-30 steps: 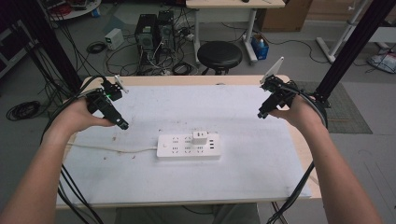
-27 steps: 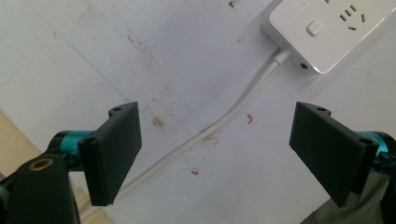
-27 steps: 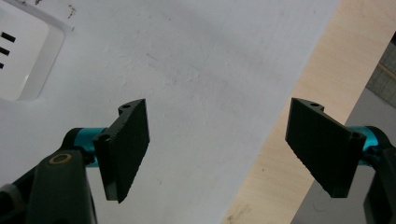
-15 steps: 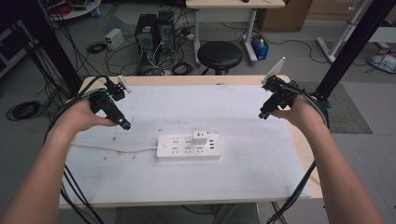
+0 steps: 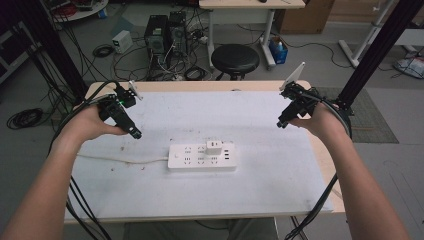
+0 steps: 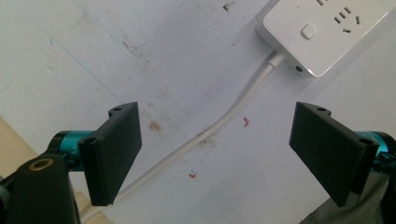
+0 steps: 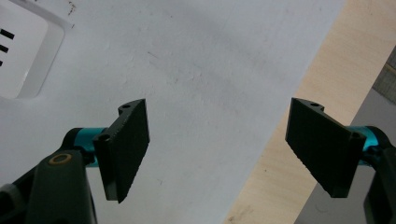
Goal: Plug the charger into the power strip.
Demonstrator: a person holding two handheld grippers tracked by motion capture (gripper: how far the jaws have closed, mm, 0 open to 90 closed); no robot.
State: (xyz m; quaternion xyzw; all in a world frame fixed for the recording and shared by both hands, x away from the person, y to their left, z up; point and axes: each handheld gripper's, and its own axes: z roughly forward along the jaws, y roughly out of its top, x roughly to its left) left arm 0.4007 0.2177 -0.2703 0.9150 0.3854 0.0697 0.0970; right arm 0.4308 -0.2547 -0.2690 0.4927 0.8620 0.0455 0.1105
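Observation:
A white power strip (image 5: 201,157) lies in the middle of the white table top, with a small white plug adapter (image 5: 214,148) seated in its top row. Its white cord (image 5: 120,160) runs off to the left. My left gripper (image 5: 136,134) hovers left of the strip, jaws wide apart and empty; in the left gripper view the cord (image 6: 219,126) passes on the table beyond them and the strip's end (image 6: 327,32) sits at the upper right. My right gripper (image 5: 281,123) hangs over the table's right side, open and empty, with a strip corner (image 7: 23,56) at the upper left.
The white mat (image 5: 250,120) covers a wooden table whose bare edge (image 7: 299,116) runs just beyond my right gripper. Behind the table stand a black stool (image 5: 235,57), computer cases (image 5: 162,30) and loose cables on the floor. Black frame posts (image 5: 380,50) rise at both far corners.

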